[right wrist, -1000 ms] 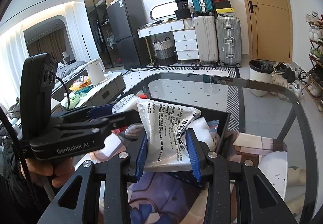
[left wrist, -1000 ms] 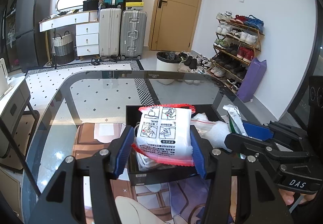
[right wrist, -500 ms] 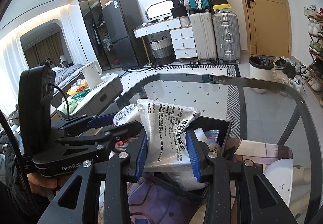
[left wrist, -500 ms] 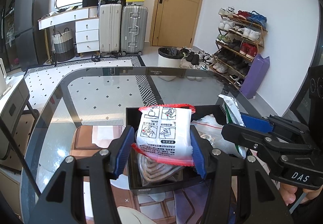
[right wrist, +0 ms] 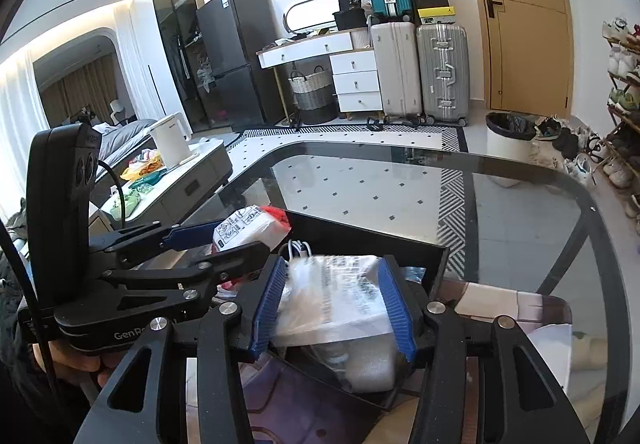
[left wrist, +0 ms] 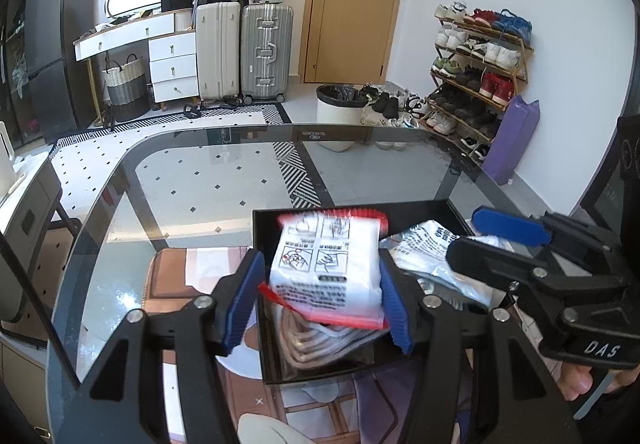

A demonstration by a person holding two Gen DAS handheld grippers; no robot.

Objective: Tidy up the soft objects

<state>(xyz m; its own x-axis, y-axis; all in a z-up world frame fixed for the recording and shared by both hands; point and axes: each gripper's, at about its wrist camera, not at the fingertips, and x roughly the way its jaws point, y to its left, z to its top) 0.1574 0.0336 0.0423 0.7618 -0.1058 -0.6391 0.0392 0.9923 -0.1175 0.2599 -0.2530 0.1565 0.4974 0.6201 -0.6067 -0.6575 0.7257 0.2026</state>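
Observation:
A black open box (left wrist: 280, 220) (right wrist: 436, 264) sits on the glass table. My left gripper (left wrist: 320, 296) is shut on a white packet with red edges (left wrist: 328, 268), held over the box's left half; the packet also shows in the right wrist view (right wrist: 252, 226). My right gripper (right wrist: 334, 308) is shut on a clear plastic bag with printed text (right wrist: 336, 296), low over the box's right half; the bag also shows in the left wrist view (left wrist: 432, 248). A coiled beige cord (left wrist: 316, 340) lies in the box under the packet.
The glass table (left wrist: 224, 180) has a dark rounded rim. A patterned mat (left wrist: 180, 276) lies under the box. Beyond the table are suitcases (left wrist: 244, 48), a white bin (left wrist: 340, 112), a shoe rack (left wrist: 476, 60) and a low side table with a kettle (right wrist: 172, 140).
Both grippers have lowered toward the box. The right gripper's bag has dropped from upright above the box down into it. The left packet has tilted and moved slightly lower.

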